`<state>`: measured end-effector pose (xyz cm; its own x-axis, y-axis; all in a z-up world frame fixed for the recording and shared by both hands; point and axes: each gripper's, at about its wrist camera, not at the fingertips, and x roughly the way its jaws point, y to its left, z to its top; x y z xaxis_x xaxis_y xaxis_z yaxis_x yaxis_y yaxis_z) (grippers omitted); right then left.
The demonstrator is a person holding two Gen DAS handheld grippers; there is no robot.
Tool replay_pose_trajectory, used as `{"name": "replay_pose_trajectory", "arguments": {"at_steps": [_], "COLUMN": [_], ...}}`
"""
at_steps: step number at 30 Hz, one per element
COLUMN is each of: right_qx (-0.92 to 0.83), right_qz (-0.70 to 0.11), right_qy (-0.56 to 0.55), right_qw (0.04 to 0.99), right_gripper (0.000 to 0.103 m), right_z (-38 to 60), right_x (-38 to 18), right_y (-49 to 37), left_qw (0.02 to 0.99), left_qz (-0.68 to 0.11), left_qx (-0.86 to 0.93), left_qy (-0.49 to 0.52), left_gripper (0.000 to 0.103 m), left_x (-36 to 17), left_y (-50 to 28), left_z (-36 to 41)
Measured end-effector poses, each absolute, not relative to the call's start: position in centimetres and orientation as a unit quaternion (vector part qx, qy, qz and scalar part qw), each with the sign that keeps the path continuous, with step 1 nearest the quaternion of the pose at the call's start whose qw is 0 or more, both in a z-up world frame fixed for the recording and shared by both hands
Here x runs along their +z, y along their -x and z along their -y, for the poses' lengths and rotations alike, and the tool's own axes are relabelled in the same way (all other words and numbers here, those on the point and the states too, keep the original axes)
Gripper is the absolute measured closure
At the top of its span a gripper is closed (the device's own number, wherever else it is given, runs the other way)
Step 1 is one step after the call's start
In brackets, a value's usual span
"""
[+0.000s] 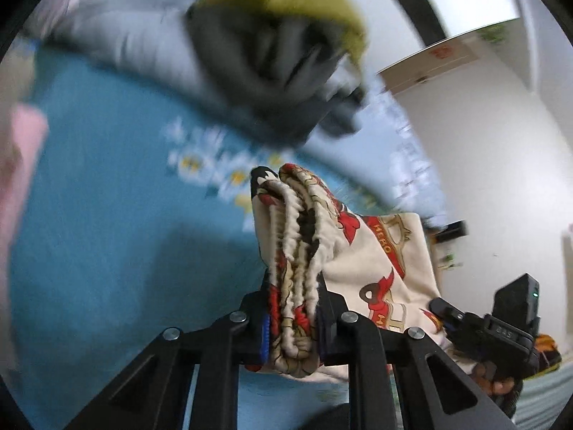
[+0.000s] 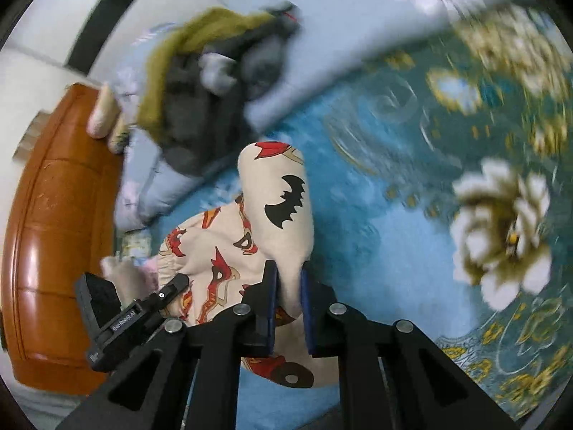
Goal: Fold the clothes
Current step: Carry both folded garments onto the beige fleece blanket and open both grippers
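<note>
A cream garment printed with red and black cartoon figures hangs between both grippers above a blue flowered bedspread (image 1: 107, 215). My left gripper (image 1: 293, 308) is shut on the garment's gathered elastic waistband (image 1: 297, 251), bunched between the jaws. My right gripper (image 2: 288, 297) is shut on another fold of the garment (image 2: 272, 215), near a black bat print. The right gripper also shows at the lower right of the left wrist view (image 1: 501, 326). The left gripper shows at the lower left of the right wrist view (image 2: 132, 319).
A heap of grey and olive-green clothes (image 1: 279, 64) lies on a pale pillow (image 1: 125, 43) at the head of the bed. An orange wooden headboard (image 2: 53, 215) stands at the left. White walls (image 1: 501, 143) lie beyond. Both views are motion-blurred.
</note>
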<state>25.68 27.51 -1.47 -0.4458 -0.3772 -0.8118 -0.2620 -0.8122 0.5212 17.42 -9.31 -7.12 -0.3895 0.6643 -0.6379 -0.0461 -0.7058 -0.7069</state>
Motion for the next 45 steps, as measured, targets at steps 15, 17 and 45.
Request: {"name": "replay_pose_trajectory", "arguments": {"at_steps": [15,17,45], "right_qx": [-0.762,-0.745,-0.742], "right_qz": [0.246,0.251,0.096], "right_qy": [-0.499,-0.516,-0.56], "right_qw": [0.331,0.341,0.357], "right_gripper": [0.091,0.091,0.079], "right_z": [3.3,7.3,16.5], "right_x": [6.6,4.2,-1.9], "right_y": [-17.8,-17.3,-20.2], "left_qw": [0.073,0.042,-0.058], "left_qz": [0.2,0.225,0.245], "left_qx": [0.892,0.884,0.853], "left_qy": [0.399,0.407,0.457], "left_gripper": [0.083,0.083,0.055], "left_x": [7.4,4.4,-5.0], "left_y": [-23.2,-23.9,-24.8], "left_z": [38.3,40.8,39.0]}}
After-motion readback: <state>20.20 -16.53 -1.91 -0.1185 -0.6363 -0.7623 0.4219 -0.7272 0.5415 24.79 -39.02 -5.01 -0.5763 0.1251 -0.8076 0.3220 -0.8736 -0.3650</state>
